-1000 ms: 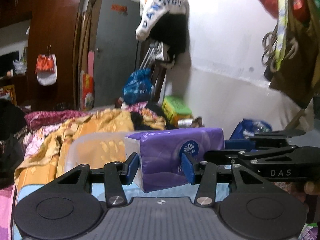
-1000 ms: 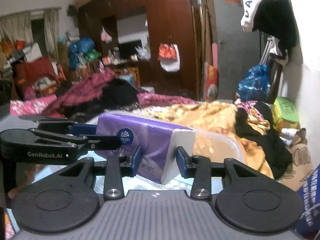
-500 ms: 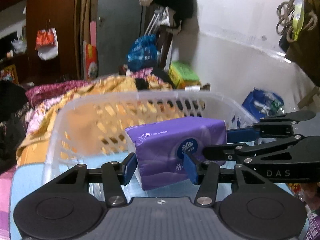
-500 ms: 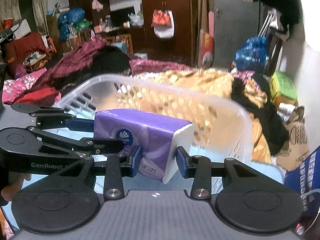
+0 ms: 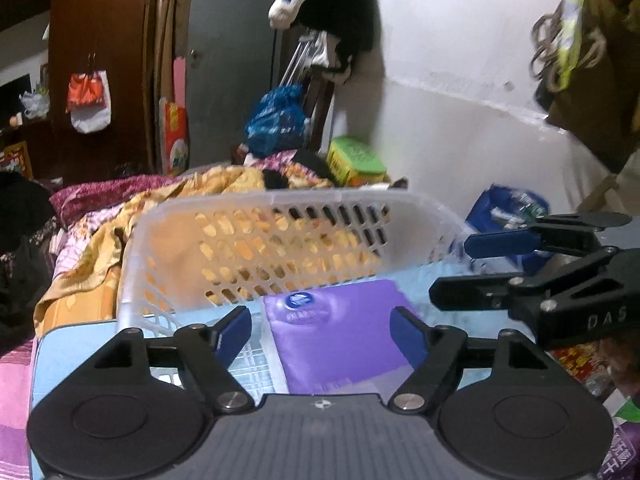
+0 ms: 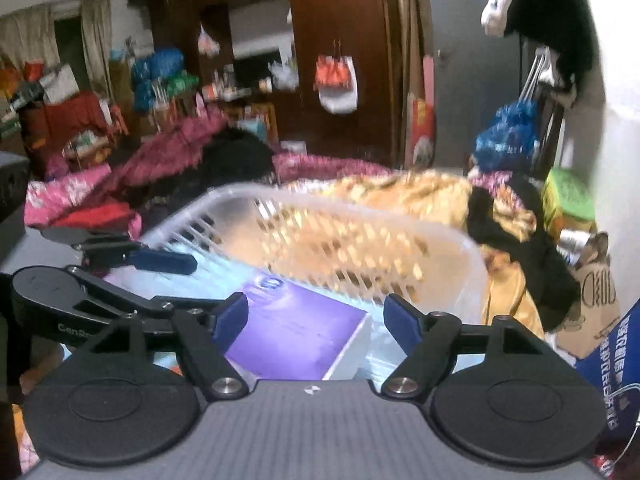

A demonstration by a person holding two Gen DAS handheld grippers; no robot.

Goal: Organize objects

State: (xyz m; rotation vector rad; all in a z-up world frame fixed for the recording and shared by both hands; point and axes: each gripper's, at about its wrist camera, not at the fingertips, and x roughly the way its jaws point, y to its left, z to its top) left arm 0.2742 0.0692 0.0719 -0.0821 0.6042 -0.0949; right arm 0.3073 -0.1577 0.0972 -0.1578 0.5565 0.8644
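A purple tissue pack (image 5: 340,332) lies flat on the floor of a clear plastic perforated basket (image 5: 280,216). My left gripper (image 5: 322,334) hangs open just above the pack, its blue pads spread wide to either side and touching nothing. The right gripper (image 5: 452,268) reaches in from the right in the left wrist view, also open. From the right wrist view the pack (image 6: 296,332) rests below my open right gripper (image 6: 316,318), with the basket (image 6: 400,224) wall behind it. The left gripper (image 6: 168,280) enters from the left there.
The basket sits on a light blue surface (image 5: 72,344) beside a bed heaped with yellow bedding (image 5: 100,256) and pink blankets (image 6: 72,200). A white wall (image 5: 460,80) with hanging bags is on the right; a wardrobe (image 6: 340,40) and door stand behind.
Both grippers opened and let go of the tissue pack, which dropped flat onto the basket floor. Before, both were shut on it above the basket.
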